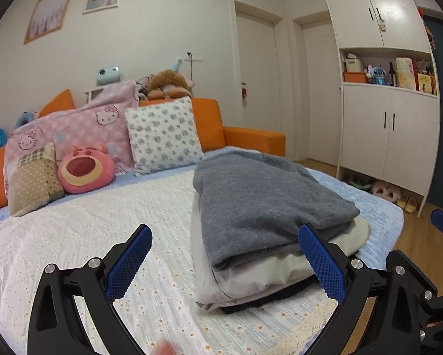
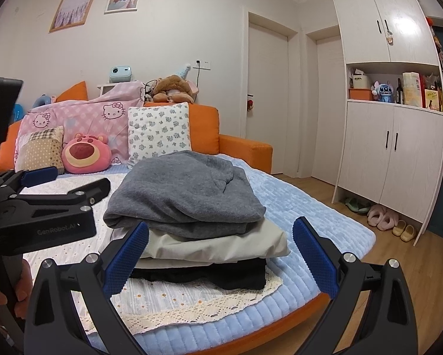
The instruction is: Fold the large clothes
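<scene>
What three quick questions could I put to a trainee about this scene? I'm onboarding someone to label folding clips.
1. True or false: the grey sweater lies on top of the stack of folded clothes.
2. Which garment is at the bottom of the stack: A) the black one, B) the beige one, C) a red one?
3. Fill in: both the left gripper and the right gripper are ____ and hold nothing.

Key: 1 true; 2 A; 3 open.
</scene>
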